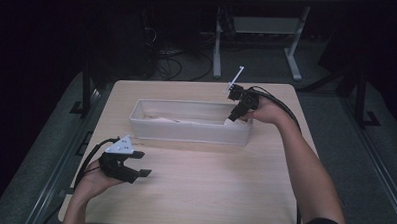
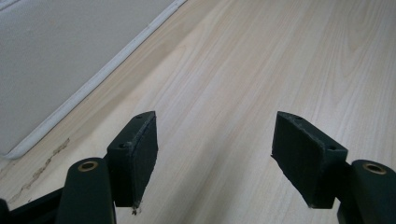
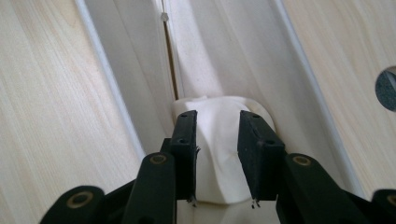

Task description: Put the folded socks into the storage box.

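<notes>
A long white bin (image 1: 185,134) stands across the middle of the wooden table (image 1: 199,187). A white cloth (image 3: 217,154) lies bunched at the bin's right end. My right gripper (image 1: 235,116) points down into that end. In the right gripper view its jaws (image 3: 217,122) stand apart just above the cloth, which shows between them, and the pads do not press on it. My left gripper (image 1: 140,163) rests low over the table near the front left, jaws wide open (image 2: 215,126) with bare wood between them. The bin's wall (image 2: 56,42) lies to its left.
More pale fabric lies along the bin's floor (image 1: 186,122). A dark round hole (image 3: 386,88) shows in the tabletop beside the bin. Beyond the table's far edge are desk legs (image 1: 217,47) and cables on a dark floor.
</notes>
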Tool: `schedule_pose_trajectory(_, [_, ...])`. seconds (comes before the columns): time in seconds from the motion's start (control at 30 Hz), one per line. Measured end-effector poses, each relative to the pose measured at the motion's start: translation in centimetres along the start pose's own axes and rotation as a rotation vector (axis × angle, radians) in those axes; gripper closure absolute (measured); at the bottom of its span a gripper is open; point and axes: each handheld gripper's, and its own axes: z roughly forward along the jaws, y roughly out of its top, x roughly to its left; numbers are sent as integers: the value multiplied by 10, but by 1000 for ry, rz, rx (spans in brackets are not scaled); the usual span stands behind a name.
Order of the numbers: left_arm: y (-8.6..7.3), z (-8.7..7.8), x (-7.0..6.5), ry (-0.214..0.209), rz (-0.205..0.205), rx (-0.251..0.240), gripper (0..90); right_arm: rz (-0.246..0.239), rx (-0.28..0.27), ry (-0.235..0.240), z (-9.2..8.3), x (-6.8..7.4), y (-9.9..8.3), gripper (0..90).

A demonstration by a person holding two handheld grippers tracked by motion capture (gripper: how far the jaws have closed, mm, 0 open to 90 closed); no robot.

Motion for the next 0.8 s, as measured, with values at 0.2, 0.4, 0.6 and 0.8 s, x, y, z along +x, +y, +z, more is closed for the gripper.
schedule_pose_trajectory(0.2, [-2, 3, -1, -10, 4, 13, 312, 15, -26, -6, -10, 0, -12, 652])
schedule_pose_trajectory(0.4, [0, 5, -2, -14, 5, 6, 312, 34, -35, -18, -18, 1, -26, 629])
schedule_pose_trajectory(0.6, [-1, 5, -1, -12, 6, 12, 312, 46, -33, -19, -26, 1, -35, 607])
schedule_pose_trajectory(0.8, [-1, 5, -1, -14, 3, 8, 312, 50, -37, -22, -32, 3, -42, 594])
